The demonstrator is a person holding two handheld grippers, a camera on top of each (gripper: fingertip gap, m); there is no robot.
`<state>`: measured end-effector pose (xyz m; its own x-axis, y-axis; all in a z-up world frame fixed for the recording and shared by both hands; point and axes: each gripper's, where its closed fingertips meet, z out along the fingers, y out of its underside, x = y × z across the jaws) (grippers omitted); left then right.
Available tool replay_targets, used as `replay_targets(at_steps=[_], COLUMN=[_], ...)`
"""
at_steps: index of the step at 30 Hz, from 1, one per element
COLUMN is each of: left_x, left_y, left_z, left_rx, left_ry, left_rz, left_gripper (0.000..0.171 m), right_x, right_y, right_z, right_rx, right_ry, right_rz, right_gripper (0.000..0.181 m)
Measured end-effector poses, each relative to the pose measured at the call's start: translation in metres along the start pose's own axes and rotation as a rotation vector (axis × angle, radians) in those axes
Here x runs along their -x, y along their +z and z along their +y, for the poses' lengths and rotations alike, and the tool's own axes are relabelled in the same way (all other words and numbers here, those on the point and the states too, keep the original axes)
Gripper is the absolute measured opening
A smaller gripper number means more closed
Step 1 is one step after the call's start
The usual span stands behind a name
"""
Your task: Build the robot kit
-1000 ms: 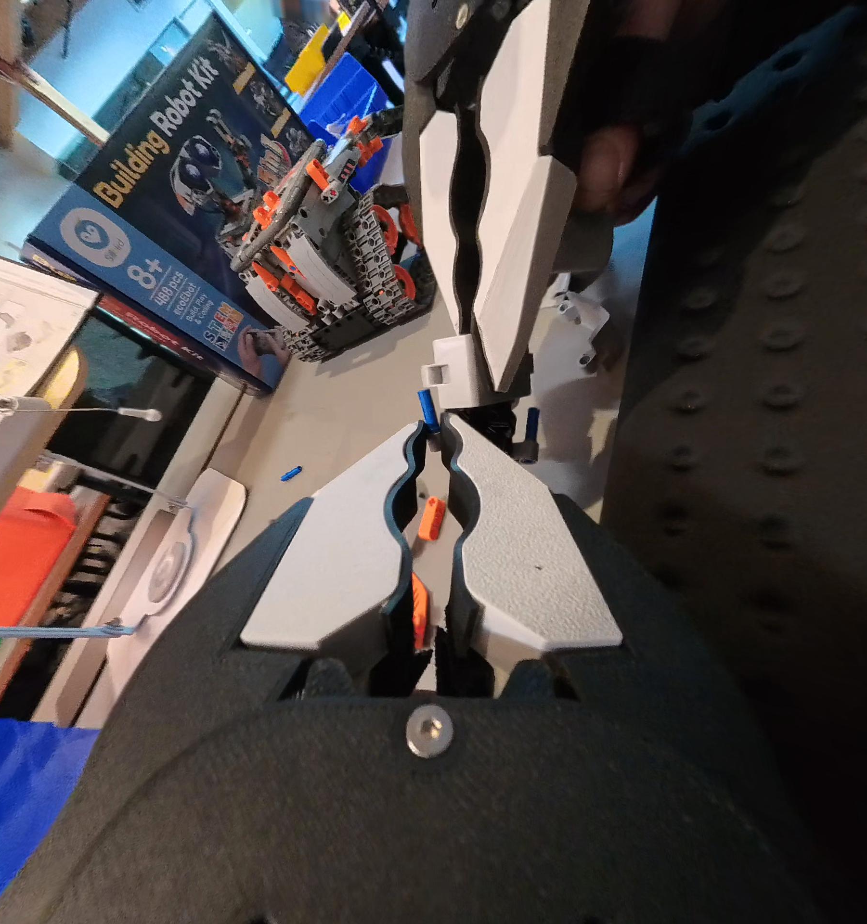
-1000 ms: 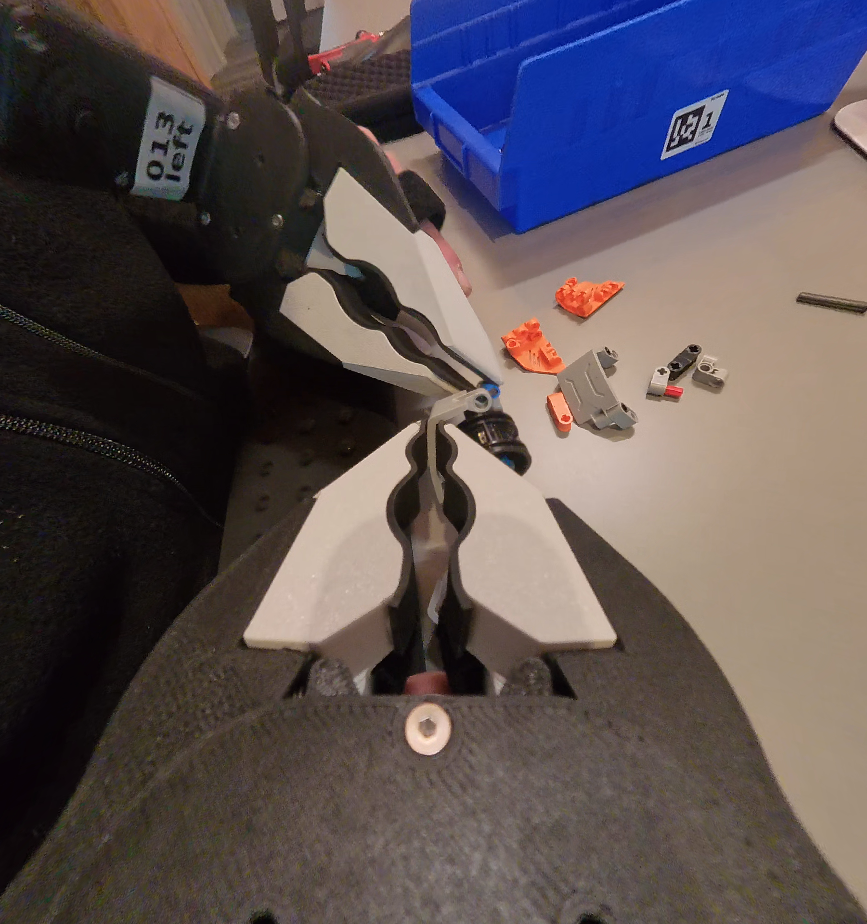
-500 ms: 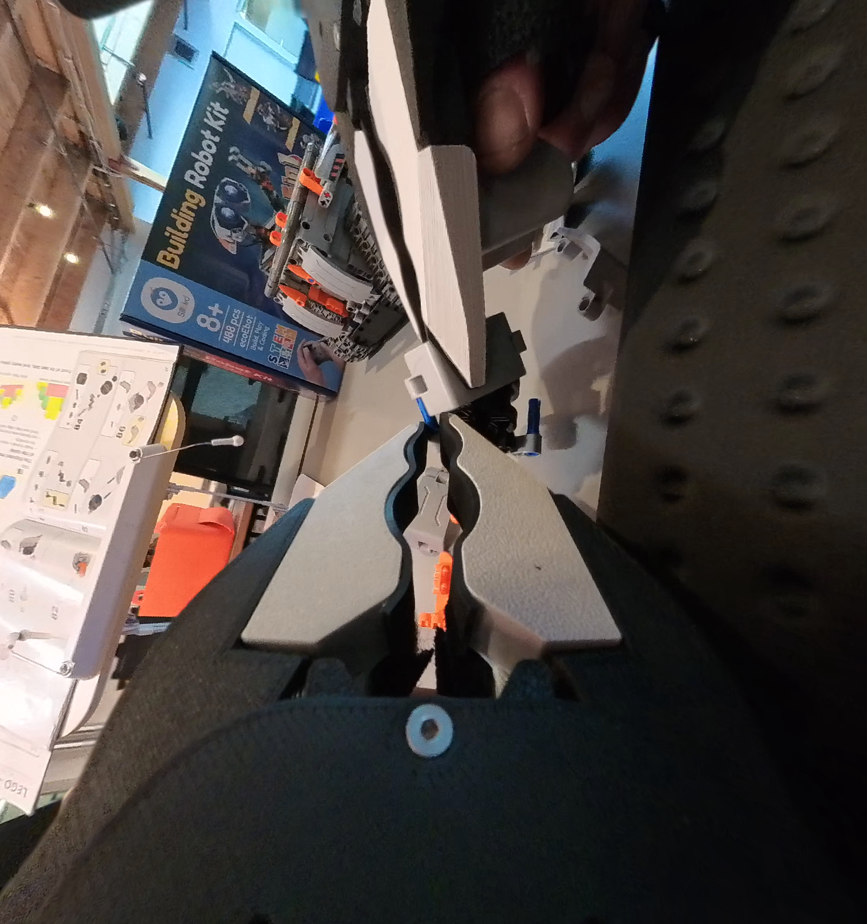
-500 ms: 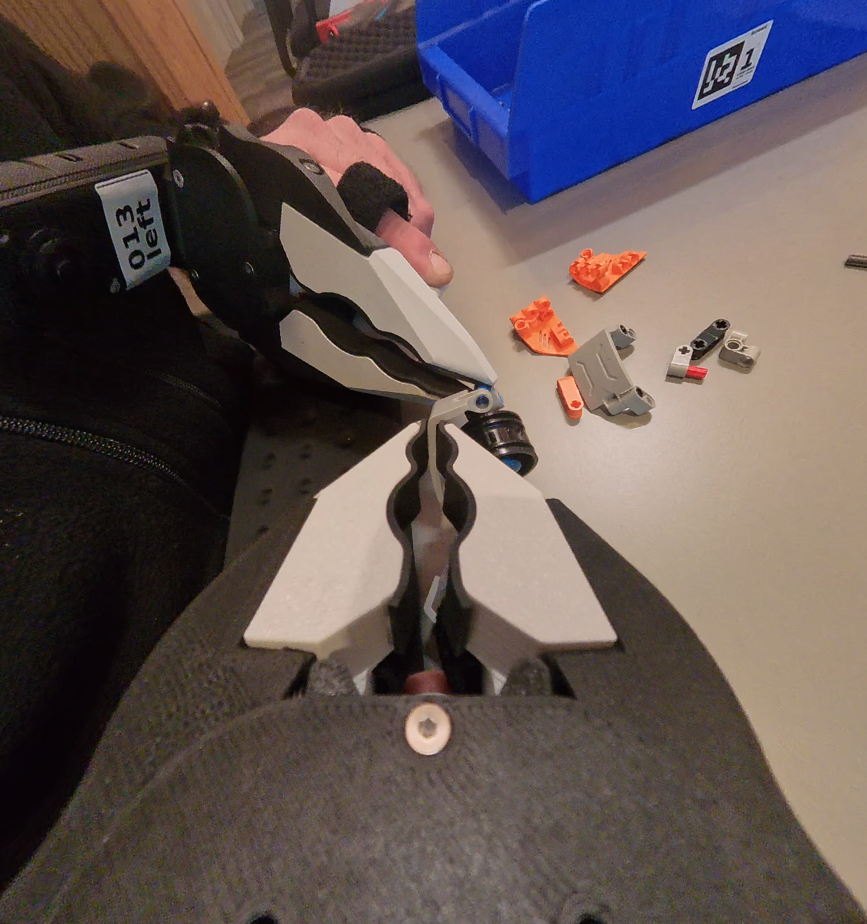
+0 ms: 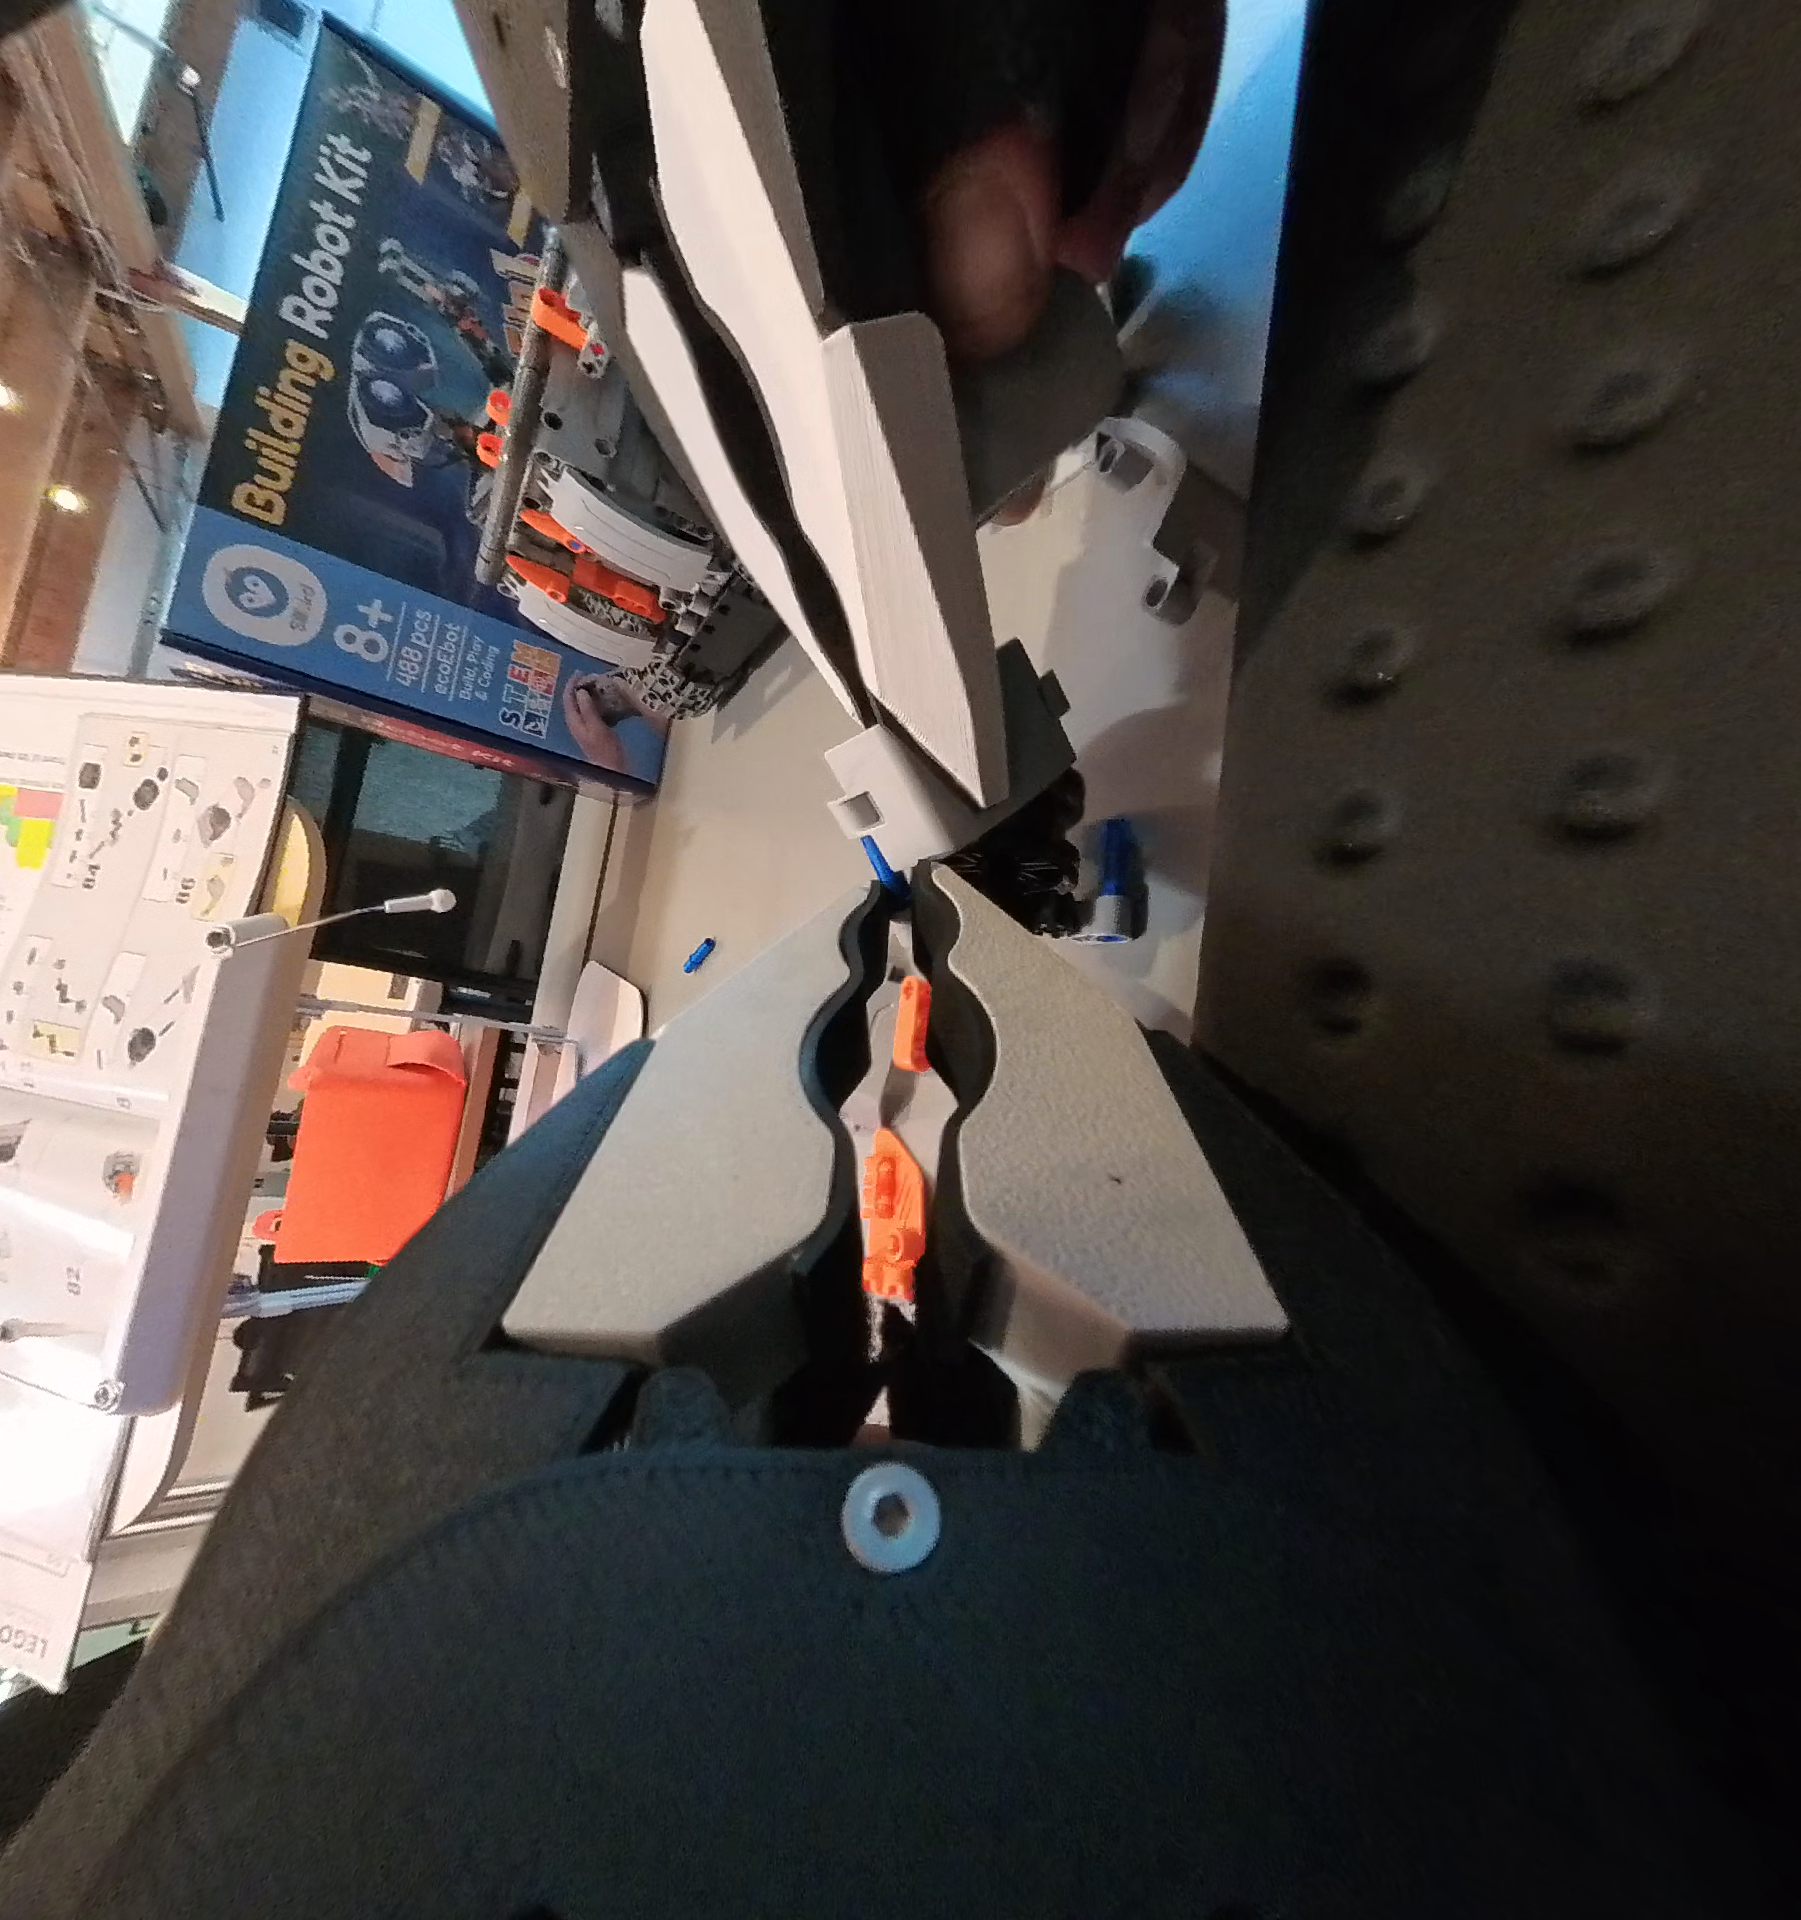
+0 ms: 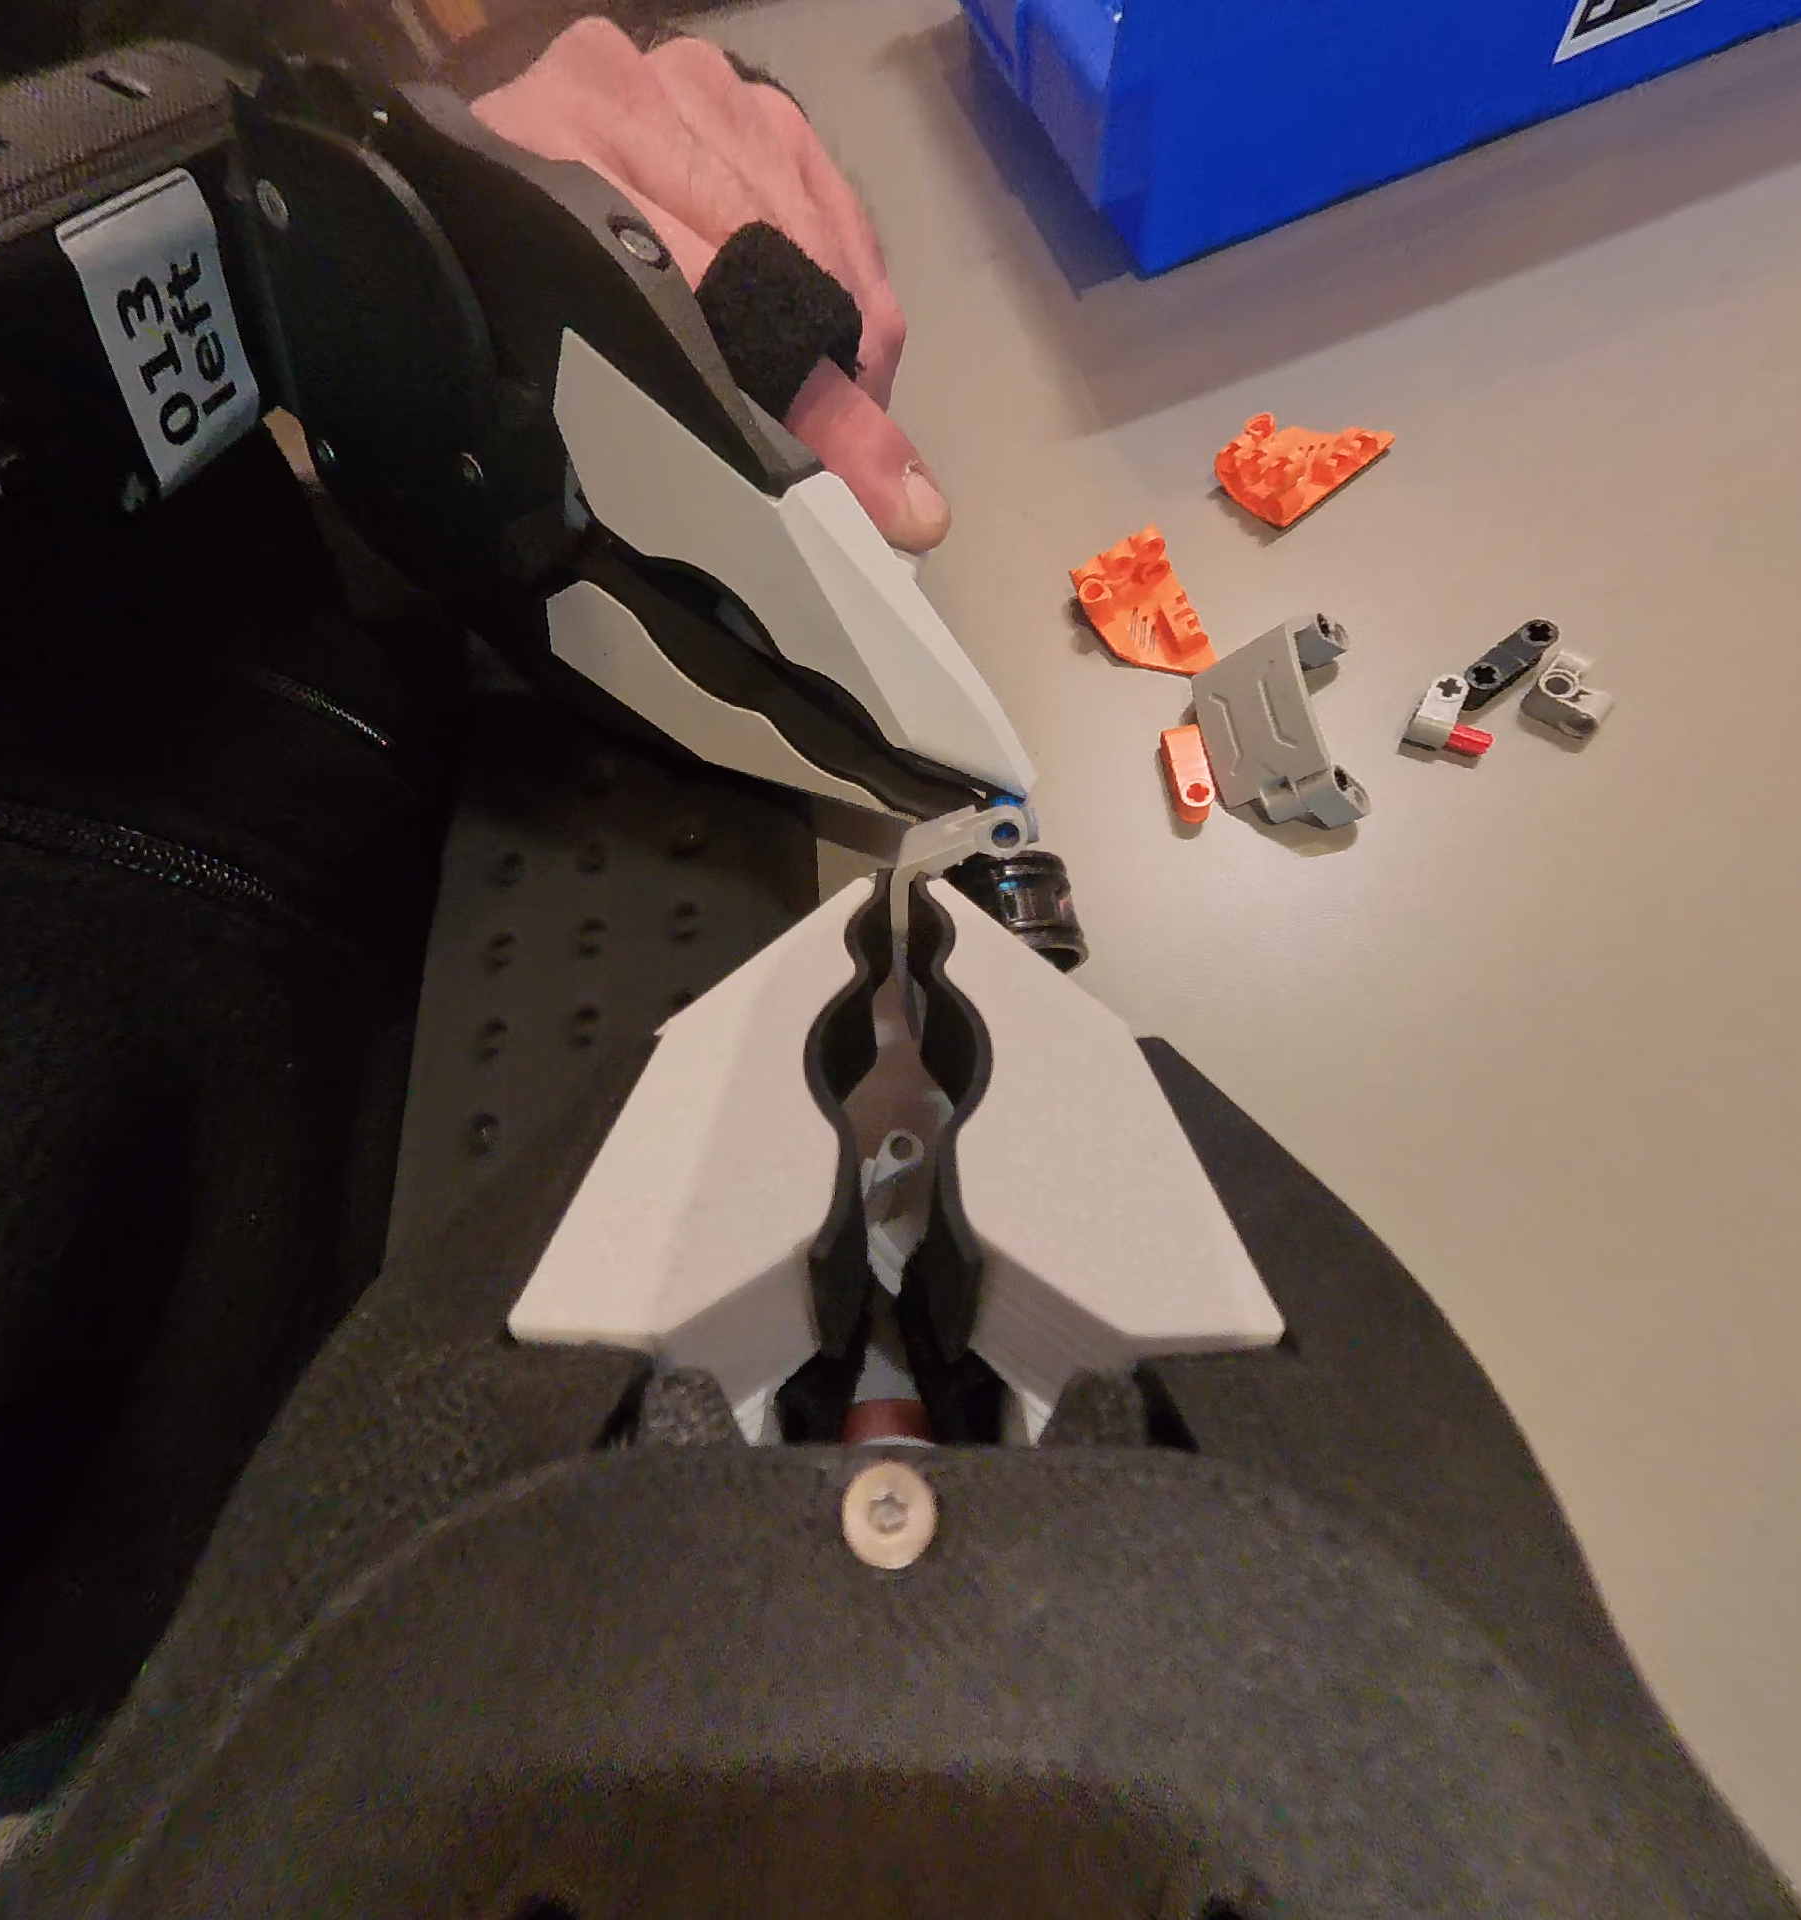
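Note:
My right gripper [image 6: 901,883] is shut on a light grey bent beam [image 6: 943,836] that carries a black ribbed wheel part [image 6: 1031,899]. My left gripper [image 6: 995,795] comes in from the upper left, tip to tip with it, shut on a small blue pin [image 6: 1002,831] seated in the beam's end hole. In the left wrist view my left gripper [image 5: 901,899] pinches the blue pin [image 5: 881,860] against the grey beam [image 5: 860,795], and the right gripper [image 5: 927,810] reaches down from above. Both are held just above the grey table [image 6: 1395,1143].
Loose parts lie to the right: two orange panels [image 6: 1301,468] [image 6: 1140,613], a grey panel [image 6: 1275,727], small connectors [image 6: 1498,686]. A blue bin [image 6: 1395,104] stands behind. A kit box [image 5: 356,416], a tracked model [image 5: 605,540], a booklet [image 5: 75,987] and a black dimpled mat [image 5: 1550,727] are nearby. Left tips and right tips are each some 20 cm from the tracked model [image 5: 605,540].
Both grippers stay tip to tip on the beam and pin. The left gripper has rolled and tilted, so its hand now shows. The right view has closed in on the loose parts.

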<state>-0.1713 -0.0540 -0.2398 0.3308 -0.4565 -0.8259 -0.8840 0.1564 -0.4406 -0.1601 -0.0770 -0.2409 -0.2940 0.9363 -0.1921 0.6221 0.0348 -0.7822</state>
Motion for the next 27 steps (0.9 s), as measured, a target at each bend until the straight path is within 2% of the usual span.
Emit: replay_targets(at_steps=[6, 17, 27], left_x=[-0.0021, -0.0067, -0.0074], left_y=[0.0008, 0.0031, 0.0022], left_z=[0.0009, -0.001, 0.0002], left_rx=[0.001, 0.013, 0.012], left_ry=[-0.024, 0.005, -0.03], left_rz=[0.024, 0.029, 0.045], left_gripper=[0.001, 0.0, 0.0], right_x=[-0.0001, 0.0021, 0.0036], right_y=[0.001, -0.001, 0.0008], right_z=[0.0022, 0.003, 0.0021], right_rx=[0.009, -0.072, -0.089], right_ry=[-0.025, 0.22, 0.231], right_rz=[-0.019, -0.253, -0.25], right_gripper=[0.0, 0.0, 0.0])
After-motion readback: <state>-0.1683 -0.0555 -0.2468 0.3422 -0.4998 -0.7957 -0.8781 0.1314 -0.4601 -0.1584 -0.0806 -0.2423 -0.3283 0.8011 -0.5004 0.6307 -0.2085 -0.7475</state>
